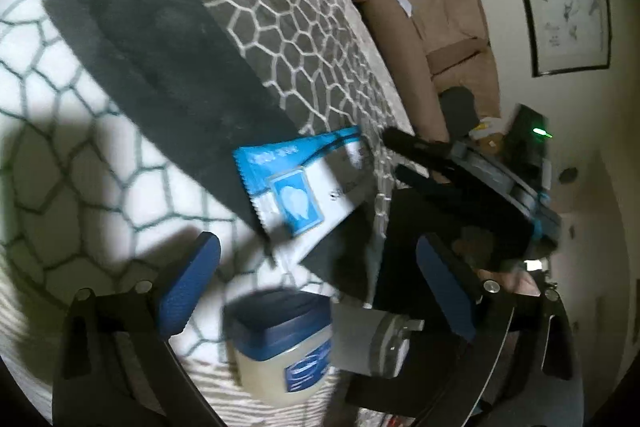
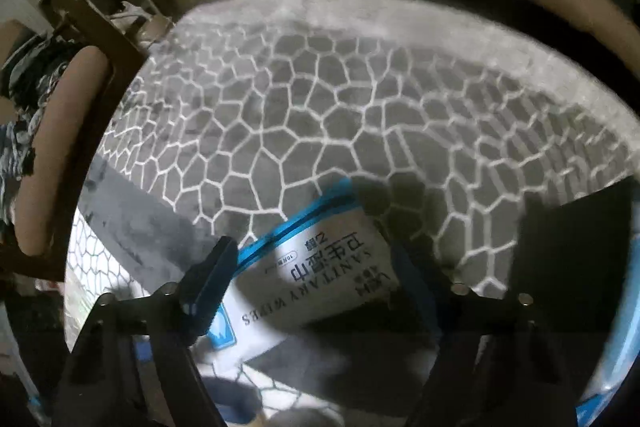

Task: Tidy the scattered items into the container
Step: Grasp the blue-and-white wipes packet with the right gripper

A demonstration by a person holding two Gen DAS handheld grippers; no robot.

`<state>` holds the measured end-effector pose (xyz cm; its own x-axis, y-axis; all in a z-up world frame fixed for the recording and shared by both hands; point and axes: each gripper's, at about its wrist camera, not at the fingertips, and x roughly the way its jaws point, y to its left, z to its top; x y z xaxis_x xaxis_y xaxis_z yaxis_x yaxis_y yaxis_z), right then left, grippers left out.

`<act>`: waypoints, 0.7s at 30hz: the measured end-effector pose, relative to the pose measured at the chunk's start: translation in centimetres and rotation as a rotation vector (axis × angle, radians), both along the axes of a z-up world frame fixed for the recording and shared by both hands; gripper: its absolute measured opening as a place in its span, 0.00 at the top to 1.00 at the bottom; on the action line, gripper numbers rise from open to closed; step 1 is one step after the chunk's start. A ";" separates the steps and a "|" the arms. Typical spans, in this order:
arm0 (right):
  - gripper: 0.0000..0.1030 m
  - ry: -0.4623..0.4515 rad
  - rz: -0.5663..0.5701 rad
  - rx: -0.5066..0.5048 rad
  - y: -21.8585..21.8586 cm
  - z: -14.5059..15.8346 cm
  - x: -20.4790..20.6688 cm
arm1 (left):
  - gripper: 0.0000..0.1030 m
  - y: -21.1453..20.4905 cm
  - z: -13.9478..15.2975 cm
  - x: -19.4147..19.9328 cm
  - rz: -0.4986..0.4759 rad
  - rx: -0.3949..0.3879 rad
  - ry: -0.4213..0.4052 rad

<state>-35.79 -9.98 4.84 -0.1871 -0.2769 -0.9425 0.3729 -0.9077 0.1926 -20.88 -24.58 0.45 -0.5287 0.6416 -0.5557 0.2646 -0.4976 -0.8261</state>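
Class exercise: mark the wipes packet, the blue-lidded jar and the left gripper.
wipes packet (image 1: 304, 187), left wrist view, blue tooth label
blue-lidded jar (image 1: 280, 351), left wrist view, just below the lid
left gripper (image 1: 320, 291), left wrist view, midway between fingertips

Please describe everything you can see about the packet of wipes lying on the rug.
The packet of wipes is a flat, soft pack that looks like plastic film, white with a blue zigzag-cut end, a blue tooth picture and the printed words "SANITARY WIPES". It looks sealed and lies flat on the patterned rug, partly in bright light, partly in shadow. The right gripper hangs over it, one finger on each side; whether they touch it cannot be told.
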 end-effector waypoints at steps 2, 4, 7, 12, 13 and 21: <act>0.29 -0.014 -0.015 0.008 0.3 -0.9 -0.5 | 0.08 0.3 -0.4 -0.2 0.005 0.020 -0.003; 0.29 -0.047 -0.037 0.006 0.8 -1.8 -0.8 | 0.08 0.2 -1.2 -0.4 0.020 0.027 -0.019; 0.29 -0.073 -0.055 0.008 1.5 -2.4 -1.1 | 0.09 0.0 -2.2 -0.6 0.037 0.064 -0.033; 0.38 -0.110 -0.029 -0.041 1.7 -2.4 -0.7 | 0.15 0.1 -2.5 -1.3 0.044 0.089 -0.028; 0.38 -0.118 -0.017 -0.047 1.6 -2.4 -0.5 | 0.20 0.2 -2.4 -1.5 0.041 0.081 -0.027; 0.37 -0.139 0.052 -0.045 0.2 -2.3 1.2 | 0.47 0.2 -3.1 -1.9 0.031 0.061 -0.055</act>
<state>-34.59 -9.75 2.55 -0.0401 -0.3256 -0.9446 0.3863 -0.8769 0.2859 -22.75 -24.40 -2.61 -0.5181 0.6590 -0.5452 0.3248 -0.4381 -0.8382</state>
